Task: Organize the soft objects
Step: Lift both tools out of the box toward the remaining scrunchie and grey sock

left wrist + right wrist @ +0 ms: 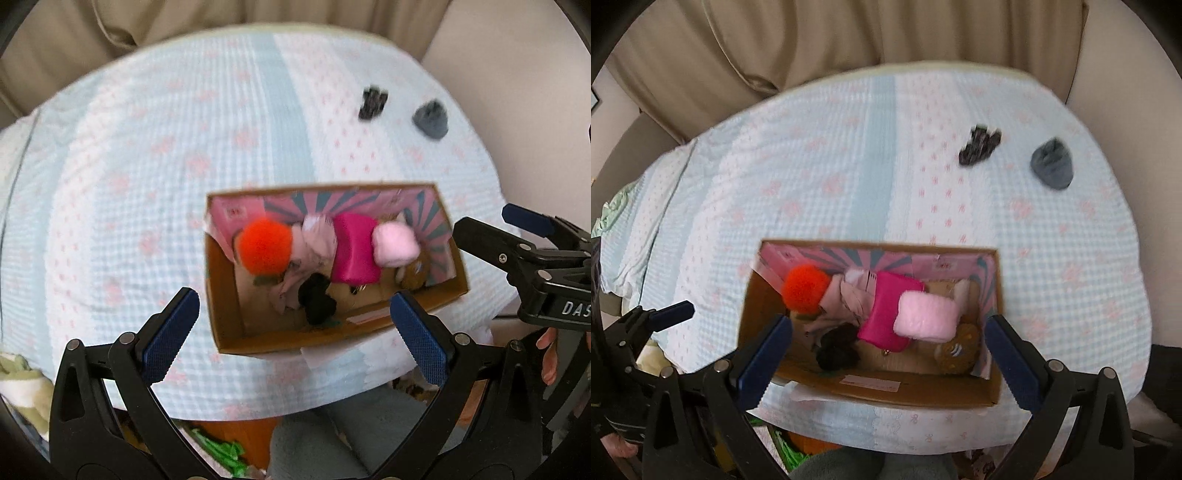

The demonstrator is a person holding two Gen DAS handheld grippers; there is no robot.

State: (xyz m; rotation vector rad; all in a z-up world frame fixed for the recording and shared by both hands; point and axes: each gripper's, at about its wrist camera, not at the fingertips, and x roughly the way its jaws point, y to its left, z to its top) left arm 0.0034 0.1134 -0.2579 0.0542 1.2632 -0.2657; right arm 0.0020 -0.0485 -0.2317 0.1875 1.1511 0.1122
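The left wrist view catches the right gripper (480, 236) at its right edge, above the cardboard box's (229, 280) far corner, with a bit of the person's hand (548, 354) below it; the right wrist view instead shows the left gripper's (886, 354) neighbour only as one blue pad (674, 312) poking in from the left, plus more of the beige curtain (812, 40) behind the bed. Both views show the box on the pale blue quilt (849, 155), holding an orange pompom (805, 293), a crumpled pale cloth (849, 295), a magenta pouch (890, 314), a pink fluffy roll (925, 319), a black soft piece (836, 349) and a brown plush (958, 350). Two items lie loose on the quilt, well apart from the box: a dark patterned sock (979, 146) and a grey rolled sock (1052, 164). The left gripper (295, 332) hangs over the box's near wall, spread wide and holding nothing; the right gripper is likewise spread wide, empty, touching nothing.
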